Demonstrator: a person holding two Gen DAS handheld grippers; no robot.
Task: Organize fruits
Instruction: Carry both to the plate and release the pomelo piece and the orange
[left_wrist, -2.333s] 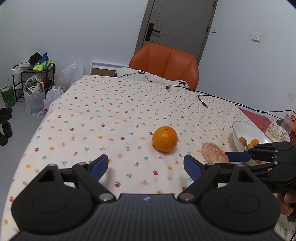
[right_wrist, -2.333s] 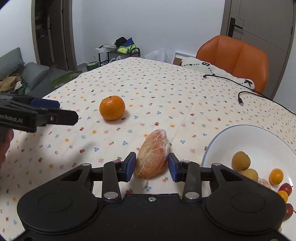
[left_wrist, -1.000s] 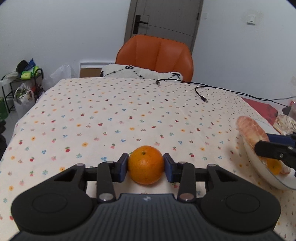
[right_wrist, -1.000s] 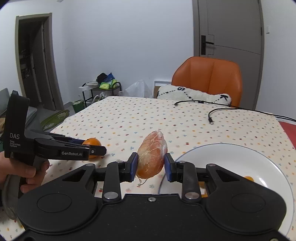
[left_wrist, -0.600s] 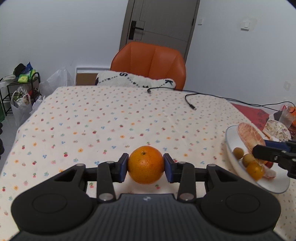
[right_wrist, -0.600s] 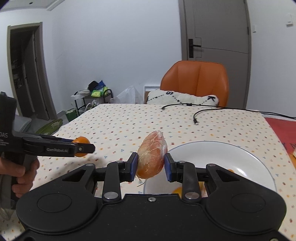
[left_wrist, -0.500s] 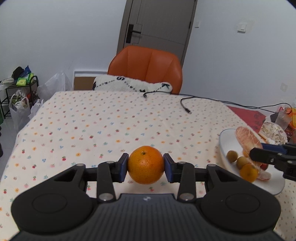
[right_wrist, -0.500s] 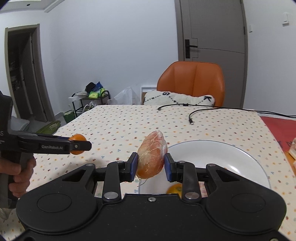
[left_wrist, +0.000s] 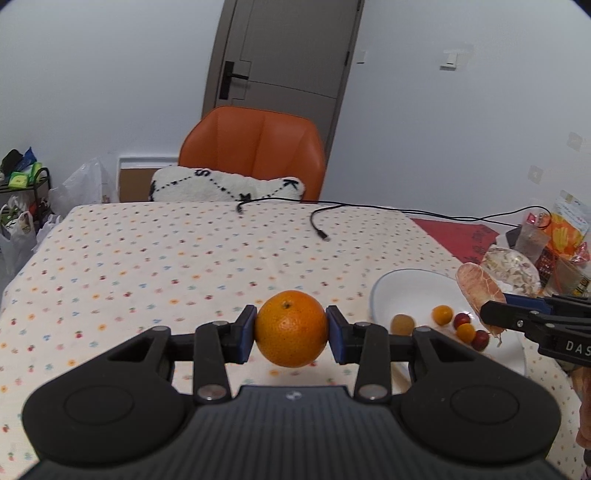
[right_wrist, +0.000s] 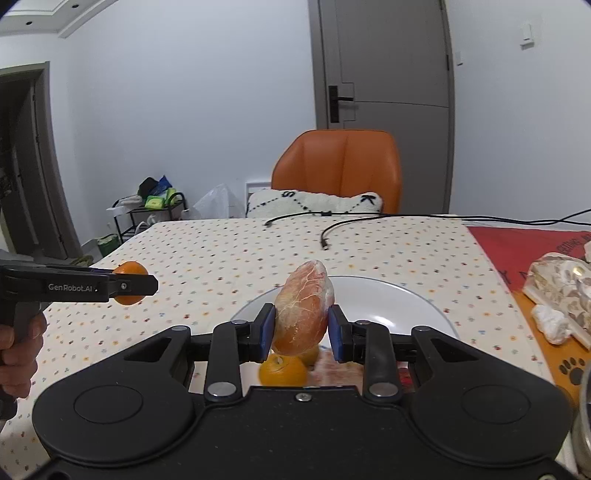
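Note:
My left gripper (left_wrist: 291, 329) is shut on a round orange (left_wrist: 291, 328), held in the air above the dotted tablecloth, left of the white plate (left_wrist: 402, 291). My right gripper (right_wrist: 301, 329) is shut on a peeled pinkish citrus piece (right_wrist: 303, 310), held above the white plate (right_wrist: 388, 295). The plate holds several small fruits, among them a small orange (left_wrist: 442, 314) and a red one (left_wrist: 480, 338). In the right wrist view the left gripper (right_wrist: 125, 284) with its orange (right_wrist: 129, 269) hangs at the left. In the left wrist view the right gripper (left_wrist: 491, 317) and its citrus piece (left_wrist: 478, 286) show at the right.
An orange chair (left_wrist: 255, 155) with a white cushion (left_wrist: 225, 186) stands at the table's far end. Black cables (left_wrist: 321, 221) lie across the far side. Snack packets (right_wrist: 557, 291) and a red mat (right_wrist: 524, 247) sit to the plate's right. A rack and bags (left_wrist: 22, 206) stand far left.
Both grippers closed on their fruit and lifted it from the table. The right one carried the citrus piece over the plate; the left one brought the orange closer to the plate.

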